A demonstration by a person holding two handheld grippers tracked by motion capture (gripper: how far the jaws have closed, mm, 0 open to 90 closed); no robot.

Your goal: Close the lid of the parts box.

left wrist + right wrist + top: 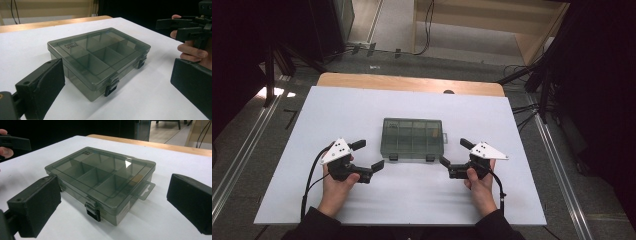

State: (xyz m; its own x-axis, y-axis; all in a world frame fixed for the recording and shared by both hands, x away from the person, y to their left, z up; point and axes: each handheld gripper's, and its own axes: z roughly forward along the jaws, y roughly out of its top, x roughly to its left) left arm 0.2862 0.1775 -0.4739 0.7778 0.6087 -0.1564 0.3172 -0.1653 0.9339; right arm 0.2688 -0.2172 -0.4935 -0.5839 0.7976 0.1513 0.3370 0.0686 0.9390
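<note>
The smoky plastic compartment box (413, 139) lies flat at the middle of the desk (362, 105), lid down and both front latches (111, 86) apparently fastened, though the tint makes that hard to confirm. The left gripper (368, 155) and right gripper (454, 152) flank its front corners, jaws spread wide on nothing. Judging by this, the work on the box has barely begun.

High view looks down on the desk (362, 200); both claw views face the box (100, 57) closely from opposite sides.
</note>
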